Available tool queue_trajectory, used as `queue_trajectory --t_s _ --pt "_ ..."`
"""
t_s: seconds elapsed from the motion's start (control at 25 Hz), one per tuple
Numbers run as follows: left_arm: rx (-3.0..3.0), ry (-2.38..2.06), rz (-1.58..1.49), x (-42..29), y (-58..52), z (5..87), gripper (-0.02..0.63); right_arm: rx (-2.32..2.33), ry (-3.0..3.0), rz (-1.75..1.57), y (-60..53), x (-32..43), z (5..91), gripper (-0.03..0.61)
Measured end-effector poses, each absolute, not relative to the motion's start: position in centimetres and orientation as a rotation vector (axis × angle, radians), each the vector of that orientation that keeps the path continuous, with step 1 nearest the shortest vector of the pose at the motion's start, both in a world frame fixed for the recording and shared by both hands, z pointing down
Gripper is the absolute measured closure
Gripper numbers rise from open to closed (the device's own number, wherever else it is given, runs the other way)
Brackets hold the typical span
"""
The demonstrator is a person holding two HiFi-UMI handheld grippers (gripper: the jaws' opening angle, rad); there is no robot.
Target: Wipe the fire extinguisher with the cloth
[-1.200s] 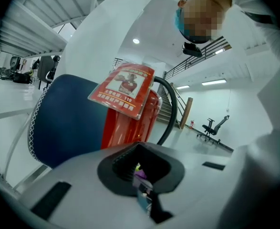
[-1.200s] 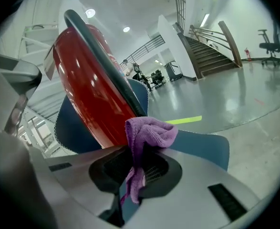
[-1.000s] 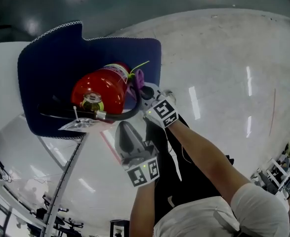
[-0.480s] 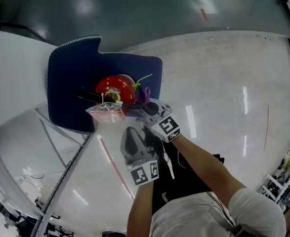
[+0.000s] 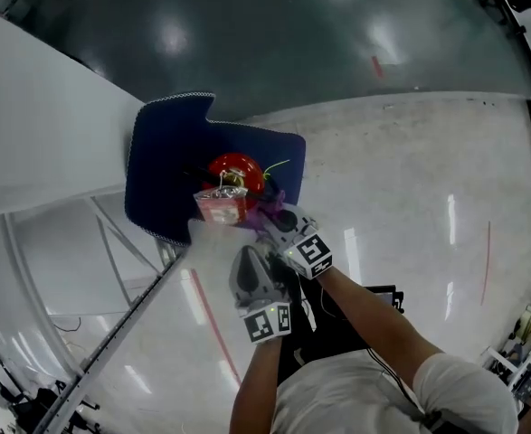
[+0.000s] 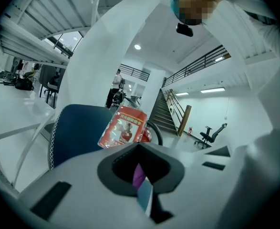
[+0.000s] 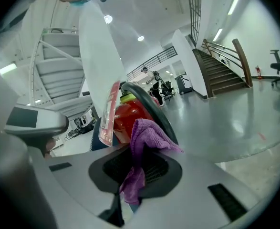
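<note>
1. the red fire extinguisher (image 5: 235, 170) sits on a dark blue mat (image 5: 161, 165) on the white counter (image 5: 39, 116), with a red tag (image 5: 220, 208) hanging at its top.
2. the right tool (image 5: 279, 217) is clamped on the purple cloth (image 7: 147, 133), which rests against the extinguisher beside its black hose (image 7: 151, 106).
3. the left tool (image 5: 251, 269) has its jaws drawn together on nothing and is just short of the extinguisher.

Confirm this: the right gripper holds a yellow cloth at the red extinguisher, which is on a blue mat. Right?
Wrong colour: the cloth in the right gripper is purple, not yellow, as the right gripper view shows. The rest holds: red extinguisher, blue mat.
</note>
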State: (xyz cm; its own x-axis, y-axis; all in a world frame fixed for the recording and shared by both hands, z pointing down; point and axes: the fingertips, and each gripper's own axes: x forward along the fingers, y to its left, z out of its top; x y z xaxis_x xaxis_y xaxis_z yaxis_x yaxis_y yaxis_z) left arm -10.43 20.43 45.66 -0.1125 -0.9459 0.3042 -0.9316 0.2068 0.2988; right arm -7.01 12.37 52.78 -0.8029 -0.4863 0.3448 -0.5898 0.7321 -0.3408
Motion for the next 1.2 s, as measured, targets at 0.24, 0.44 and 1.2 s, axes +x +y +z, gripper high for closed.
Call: queue_trajectory --t_s 0.24,0.44,1.2 --pt "1.770 -2.079 -0.039 -10.7 20.8 43.6 0.609 0.841 -2.734 0.622 12.8 -7.2 49.8 0.531" --pt "1.780 -2.094 -0.048 -10.8 20.9 41.8 0.609 0.806 -2.773 0.591 13.3 -7.3 46.5 0.531" --pt "1.947 -2.074 -0.084 -9.9 20.0 28.1 0.609 0.920 -2.966 0.211 15.0 -1.1 24.2 0.531"
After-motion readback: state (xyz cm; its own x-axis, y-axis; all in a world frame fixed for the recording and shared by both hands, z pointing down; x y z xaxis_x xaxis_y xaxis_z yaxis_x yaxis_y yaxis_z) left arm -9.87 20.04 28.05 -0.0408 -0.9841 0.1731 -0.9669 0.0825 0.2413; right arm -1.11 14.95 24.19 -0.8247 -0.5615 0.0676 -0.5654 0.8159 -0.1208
